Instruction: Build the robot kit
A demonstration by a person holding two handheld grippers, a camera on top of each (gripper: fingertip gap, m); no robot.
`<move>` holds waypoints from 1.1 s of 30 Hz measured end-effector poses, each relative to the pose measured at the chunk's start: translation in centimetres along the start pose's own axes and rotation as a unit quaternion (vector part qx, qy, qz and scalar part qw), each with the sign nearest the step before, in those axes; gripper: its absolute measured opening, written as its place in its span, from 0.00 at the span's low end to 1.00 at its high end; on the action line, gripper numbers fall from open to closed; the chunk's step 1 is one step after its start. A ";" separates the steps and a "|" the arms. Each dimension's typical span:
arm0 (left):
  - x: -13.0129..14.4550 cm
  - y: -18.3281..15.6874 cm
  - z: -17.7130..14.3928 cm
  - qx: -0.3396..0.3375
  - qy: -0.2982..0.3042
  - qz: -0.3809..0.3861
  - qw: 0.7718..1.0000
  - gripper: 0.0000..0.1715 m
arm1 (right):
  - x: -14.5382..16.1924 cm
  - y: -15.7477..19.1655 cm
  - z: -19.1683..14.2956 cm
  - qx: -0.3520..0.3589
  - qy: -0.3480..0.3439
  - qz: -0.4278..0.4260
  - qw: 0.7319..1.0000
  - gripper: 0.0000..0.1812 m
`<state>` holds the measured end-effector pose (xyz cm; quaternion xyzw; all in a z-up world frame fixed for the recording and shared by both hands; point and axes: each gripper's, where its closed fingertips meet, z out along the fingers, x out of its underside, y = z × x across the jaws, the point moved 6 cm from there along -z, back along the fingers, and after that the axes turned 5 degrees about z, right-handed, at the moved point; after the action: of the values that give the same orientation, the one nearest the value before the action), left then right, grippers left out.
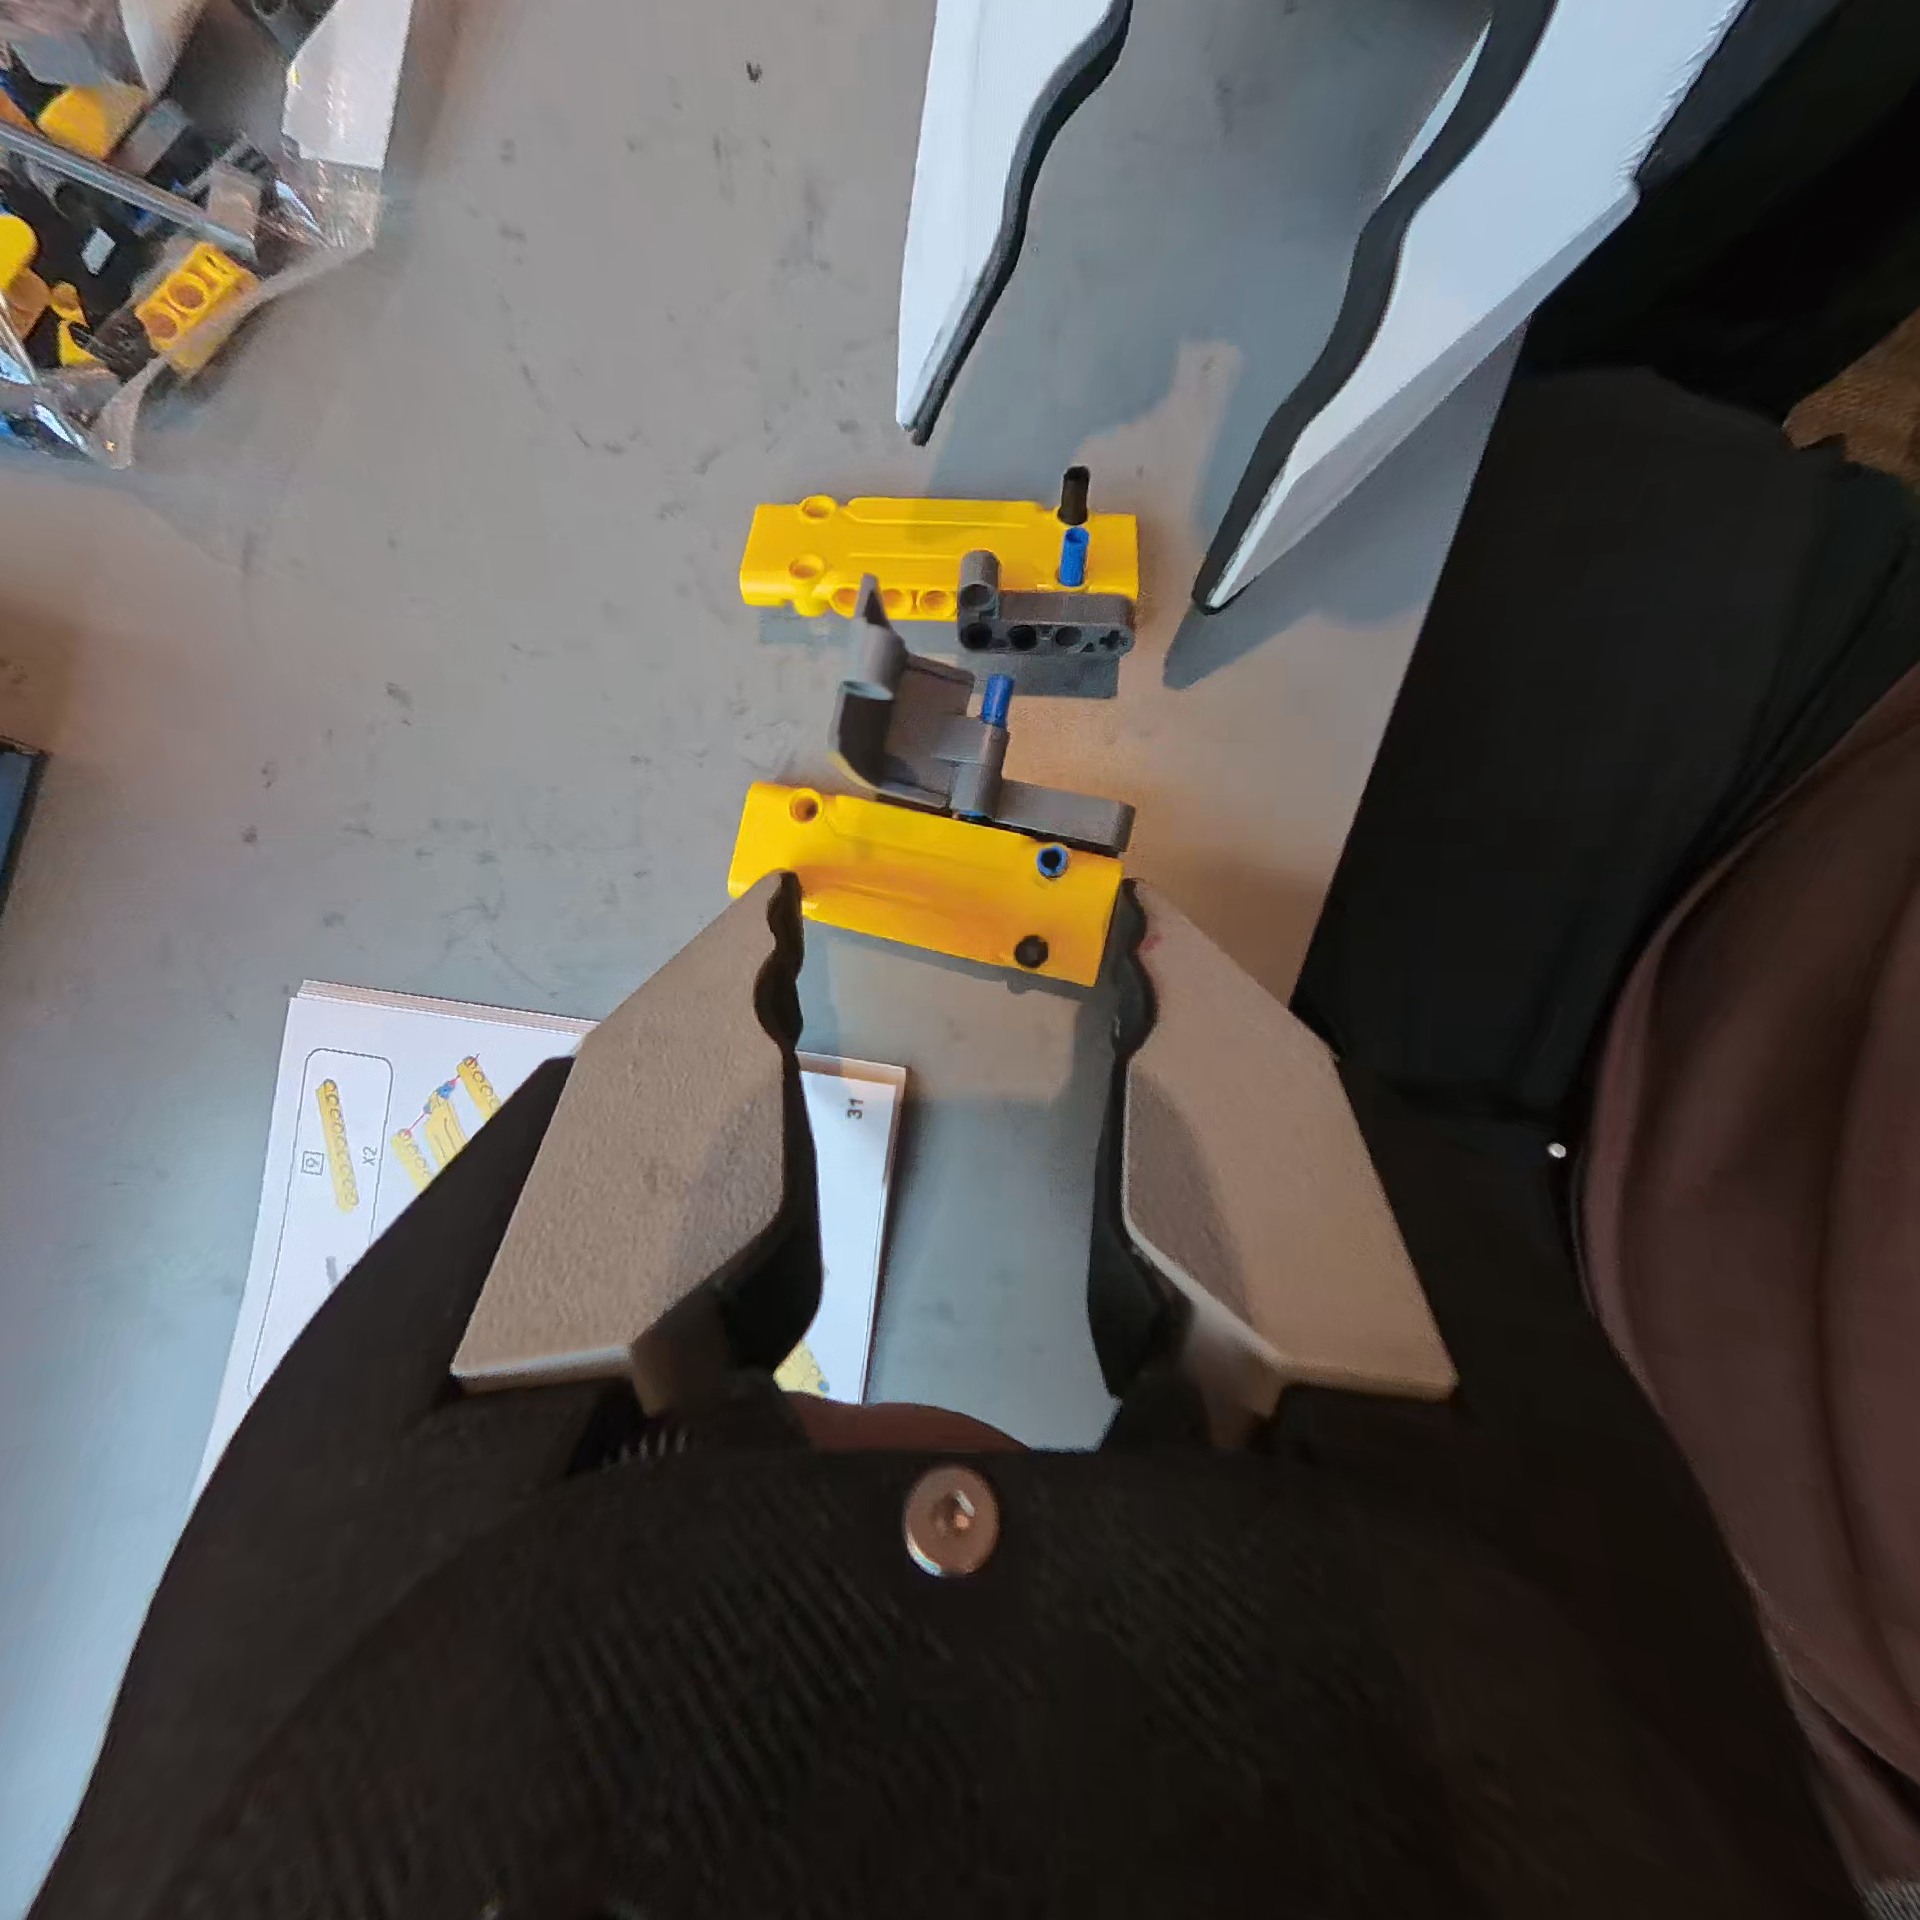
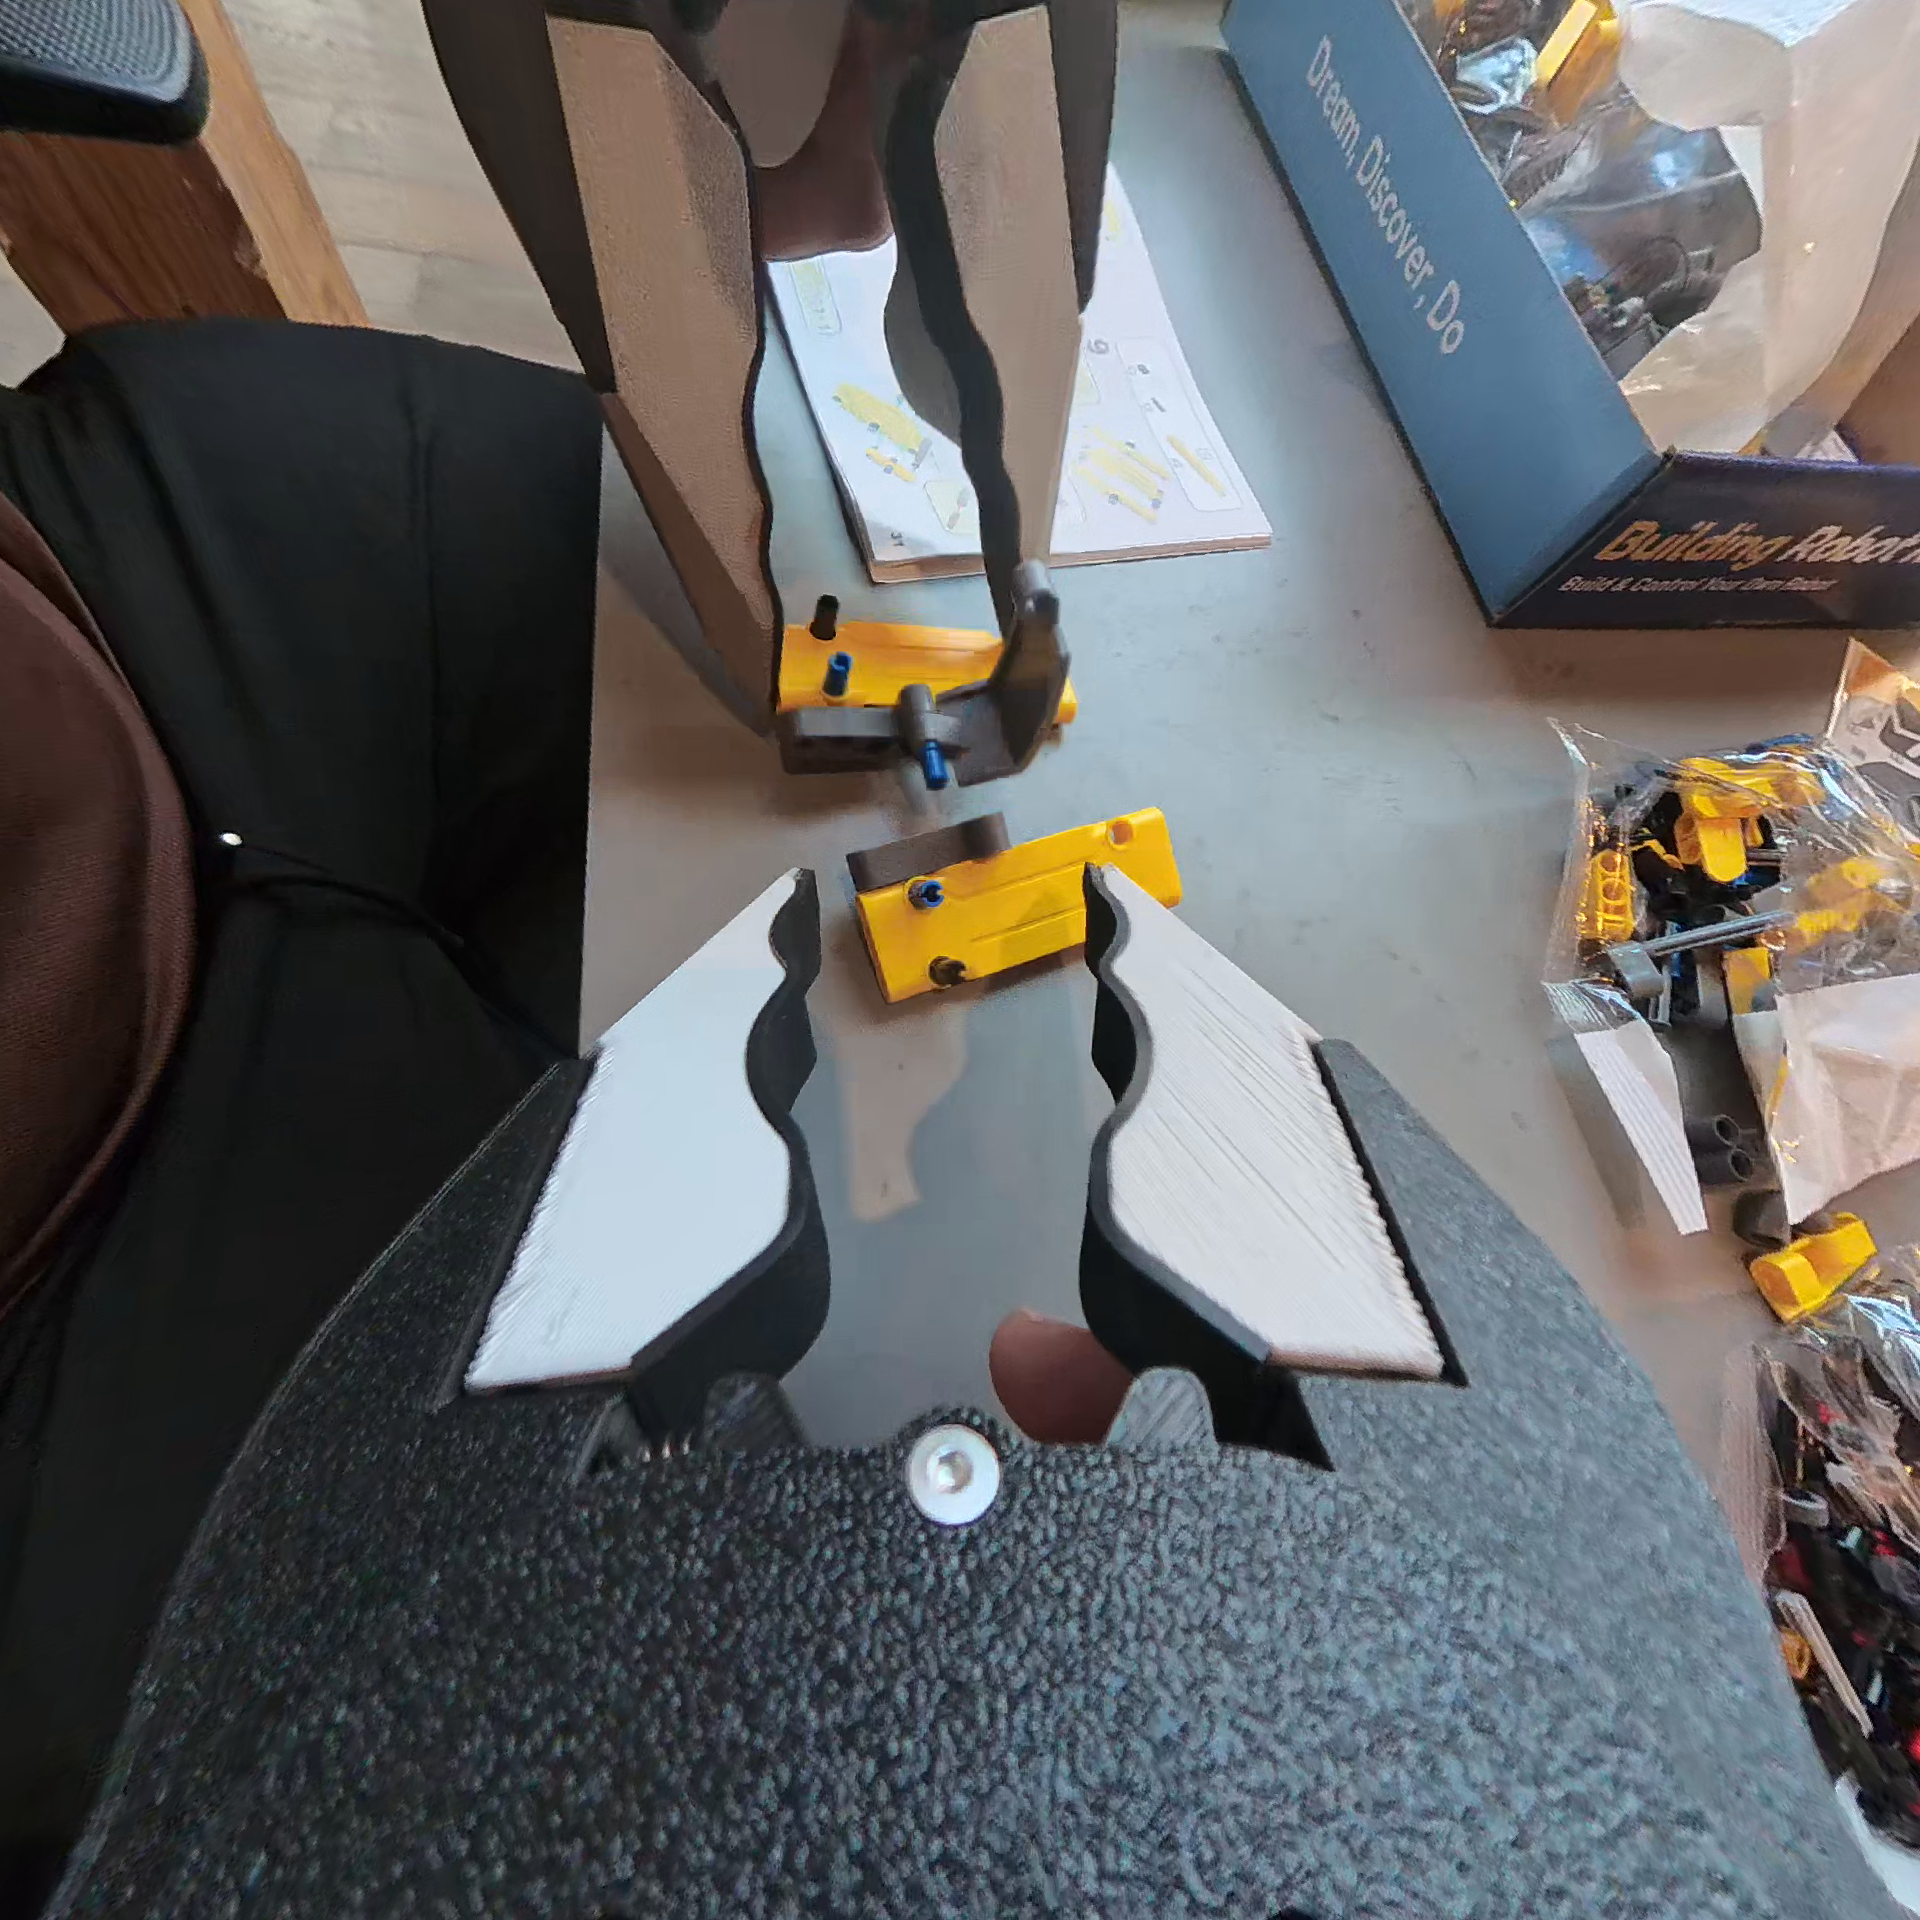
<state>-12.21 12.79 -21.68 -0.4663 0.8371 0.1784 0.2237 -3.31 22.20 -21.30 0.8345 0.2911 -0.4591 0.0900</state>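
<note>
Two yellow panel assemblies lie close together near the table's point(image 1: 468, 623) edge where a person sits: the left gripper point(image 1: 956, 904), its grey fingers spread, straddles the ends of one yellow panel point(image 1: 925, 894) with a grey curved piece point(image 1: 894, 727) attached, though whether the fingers touch it cannot be told. The right gripper point(image 2: 951, 899), white fingers released and holding nothing, hovers just beside the other yellow panel point(image 2: 1013, 904). An instruction booklet point(image 1: 343, 1132), a blue box point(image 2: 1455, 343) and bags of parts point(image 2: 1714, 935) lie farther out.
</note>
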 end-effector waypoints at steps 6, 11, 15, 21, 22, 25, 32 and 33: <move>0.4 0.0 -0.1 0.000 -0.010 -0.002 1.000 0.34 | 0.5 -0.5 0.1 0.011 0.019 -0.004 1.000 0.29; 0.6 0.1 -0.1 -0.003 -0.019 0.002 1.000 0.33 | 0.9 -0.9 -0.3 0.008 0.017 0.003 1.000 0.30; 0.4 -0.1 0.0 -0.010 -0.027 0.006 1.000 0.33 | 0.5 0.1 0.2 -0.009 0.016 -0.026 1.000 0.29; 0.3 -0.3 0.1 -0.013 -0.031 0.005 0.999 0.33 | -0.2 0.8 1.5 -0.017 0.027 -0.037 0.999 0.26; 0.3 -0.3 0.1 -0.013 -0.031 0.006 0.999 0.33 | -0.2 0.7 1.7 -0.014 0.032 -0.040 0.999 0.25; 0.2 -0.4 0.2 -0.013 -0.030 0.008 0.999 0.33 | -0.1 0.8 2.3 -0.013 0.043 -0.036 0.998 0.24; -0.2 -0.7 0.5 -0.015 -0.039 0.012 0.999 0.33 | -0.1 0.7 2.2 -0.002 0.041 -0.027 0.999 0.18; -0.2 -0.8 0.4 -0.015 -0.038 0.011 0.999 0.33 | -0.1 0.7 2.2 -0.002 0.041 -0.027 0.999 0.18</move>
<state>-11.34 12.79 -22.00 -0.4529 0.8303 0.2112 0.2466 -4.48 20.71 -22.54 0.8443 0.3177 -0.4262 0.0672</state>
